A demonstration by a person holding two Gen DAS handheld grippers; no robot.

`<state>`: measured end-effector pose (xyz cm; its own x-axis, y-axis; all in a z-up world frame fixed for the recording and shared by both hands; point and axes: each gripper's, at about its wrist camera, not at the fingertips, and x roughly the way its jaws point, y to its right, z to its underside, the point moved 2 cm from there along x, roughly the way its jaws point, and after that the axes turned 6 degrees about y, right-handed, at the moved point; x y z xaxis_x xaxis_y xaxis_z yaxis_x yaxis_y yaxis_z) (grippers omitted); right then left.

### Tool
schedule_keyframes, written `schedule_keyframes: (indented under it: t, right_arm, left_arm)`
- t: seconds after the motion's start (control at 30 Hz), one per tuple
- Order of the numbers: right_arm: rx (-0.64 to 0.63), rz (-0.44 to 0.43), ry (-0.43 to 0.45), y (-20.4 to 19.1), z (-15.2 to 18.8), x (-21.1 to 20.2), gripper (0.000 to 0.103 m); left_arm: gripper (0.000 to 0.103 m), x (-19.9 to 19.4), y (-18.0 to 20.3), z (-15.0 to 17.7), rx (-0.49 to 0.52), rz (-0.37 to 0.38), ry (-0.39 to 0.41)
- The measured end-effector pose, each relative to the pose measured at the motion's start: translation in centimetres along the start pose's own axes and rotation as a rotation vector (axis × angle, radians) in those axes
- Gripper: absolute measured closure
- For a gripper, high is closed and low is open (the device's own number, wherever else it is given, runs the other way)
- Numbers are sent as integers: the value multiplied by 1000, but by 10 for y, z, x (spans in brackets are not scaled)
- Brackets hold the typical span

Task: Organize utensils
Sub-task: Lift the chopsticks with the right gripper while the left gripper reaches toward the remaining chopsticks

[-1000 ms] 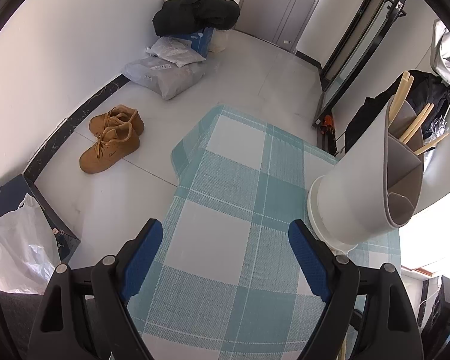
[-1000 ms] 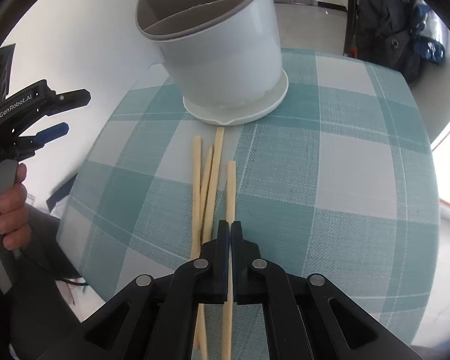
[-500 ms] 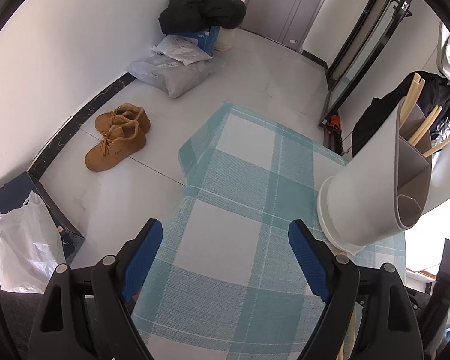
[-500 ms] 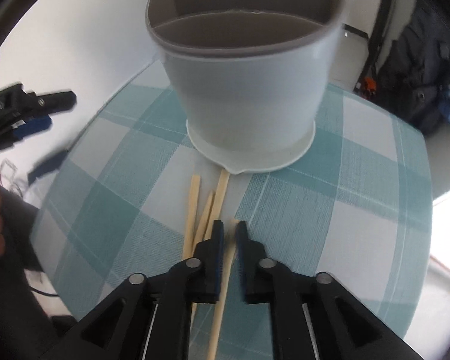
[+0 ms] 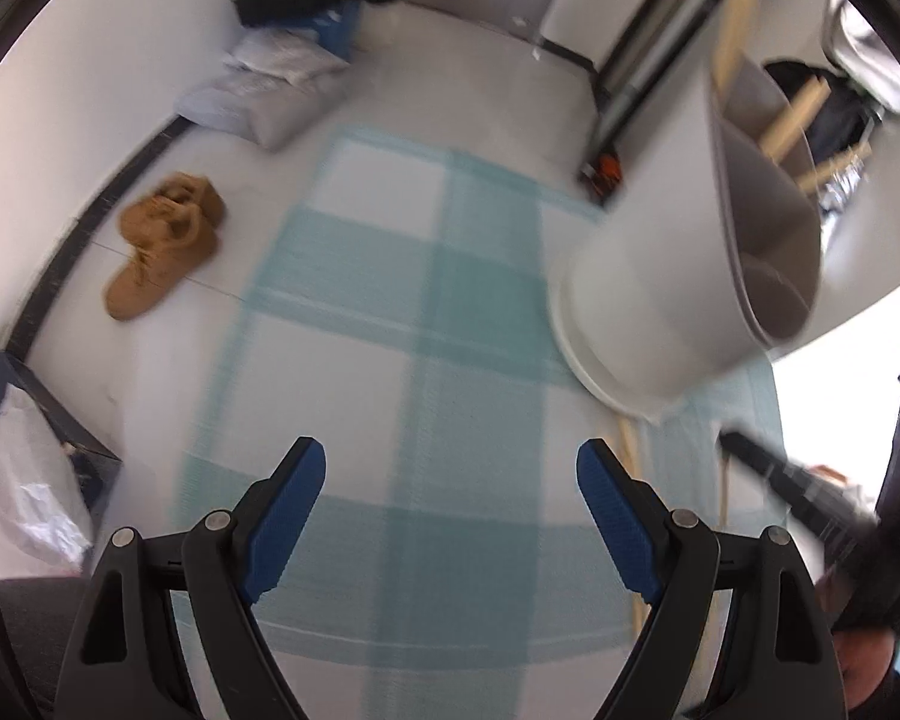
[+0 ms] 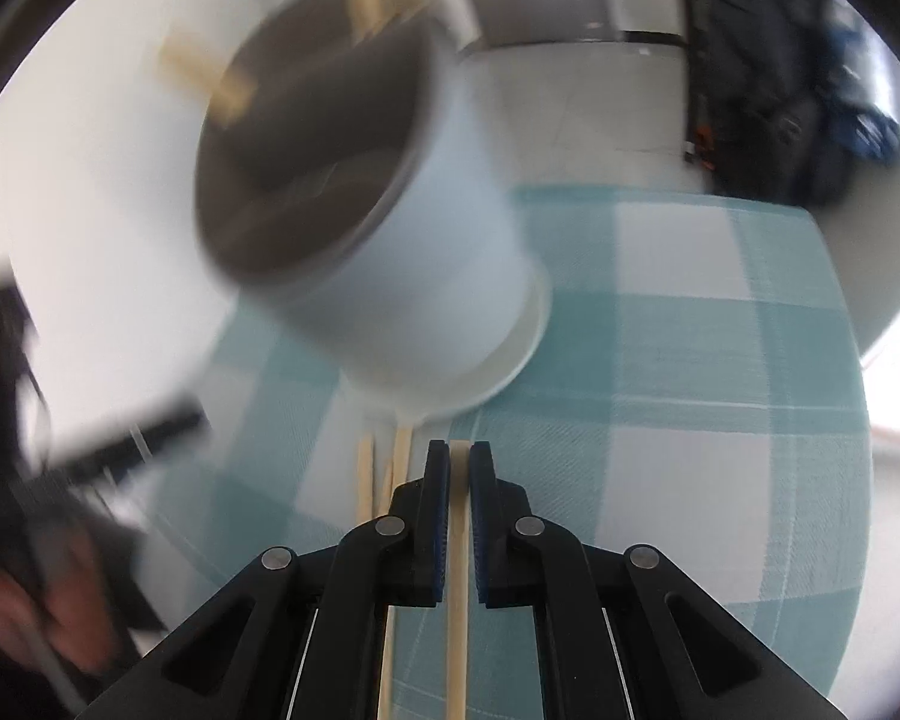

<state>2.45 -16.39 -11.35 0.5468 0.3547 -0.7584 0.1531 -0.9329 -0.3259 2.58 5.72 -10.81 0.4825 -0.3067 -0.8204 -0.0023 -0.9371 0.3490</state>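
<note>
Right tongs [image 6: 460, 462] straddle one chopstick [image 6: 457, 600] lying on the checked bench [image 6: 720, 420], not visibly pinching it. Left tongs [image 5: 450, 474] gape, empty. Beyond, the white utensil holder [image 6: 426, 276] carries more chopsticks [image 5: 792, 114].

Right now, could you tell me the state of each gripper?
Left gripper: open, holding nothing, above the checked cloth.
Right gripper: nearly closed around one chopstick; firm grip cannot be told.
</note>
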Motion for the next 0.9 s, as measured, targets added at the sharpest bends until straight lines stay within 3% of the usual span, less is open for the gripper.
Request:
schedule_keyframes:
  t: [0.17, 0.3, 0.47, 0.9]
  right_arm:
    - [194, -81, 156, 34, -15, -34, 97]
    - [251, -104, 228, 56, -18, -56, 97]
    - [276, -99, 266, 56, -26, -61, 97]
    - [278, -82, 307, 63, -18, -89, 97]
  left_arm:
    - [20, 11, 22, 11, 58, 4, -41]
    - [20, 10, 39, 13, 115, -25, -24]
    - [20, 17, 51, 12, 166, -64, -40]
    - [25, 42, 52, 12, 150, -222, -88]
